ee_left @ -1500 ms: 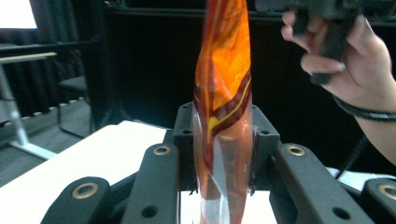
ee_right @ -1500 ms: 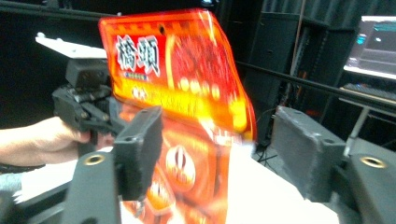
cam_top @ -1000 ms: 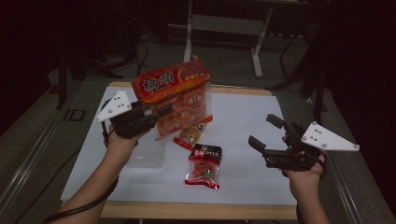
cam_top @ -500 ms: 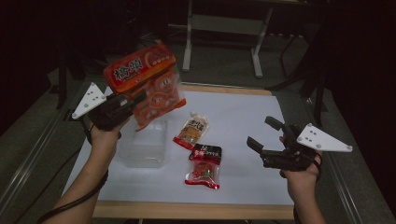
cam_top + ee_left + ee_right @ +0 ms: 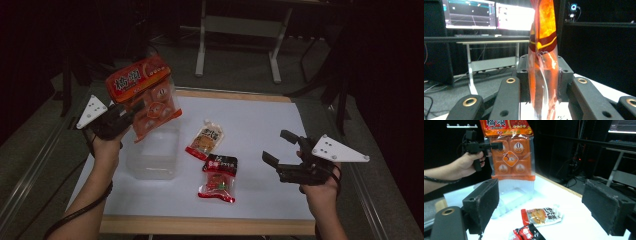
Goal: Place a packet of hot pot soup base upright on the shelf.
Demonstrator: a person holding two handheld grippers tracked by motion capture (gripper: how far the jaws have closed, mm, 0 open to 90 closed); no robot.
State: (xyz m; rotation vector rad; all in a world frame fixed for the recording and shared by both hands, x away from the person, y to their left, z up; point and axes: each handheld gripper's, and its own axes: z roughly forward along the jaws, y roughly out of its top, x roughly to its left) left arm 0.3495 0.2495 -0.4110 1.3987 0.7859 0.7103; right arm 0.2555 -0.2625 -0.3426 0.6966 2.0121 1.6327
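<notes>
Fingers of left gripper (image 5: 131, 112) clamped on orange snack bag (image 5: 147, 97), hung over clear container (image 5: 152, 155) at left, likely for dropping in. Left gripper view: bag (image 5: 543, 75) pinched edge-on. Right gripper view: pads (image 5: 482, 202) wide, empty, waiting near small packets (image 5: 542, 216).

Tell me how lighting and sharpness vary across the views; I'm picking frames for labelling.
High view: white table brightly lit, surroundings almost black, orange packet slightly soft. Left gripper view: the packet glows backlit, with glare on its clear film; the monitors behind are blown out. Right gripper view: its near jaws are blurred, the packet's print readable.
</notes>
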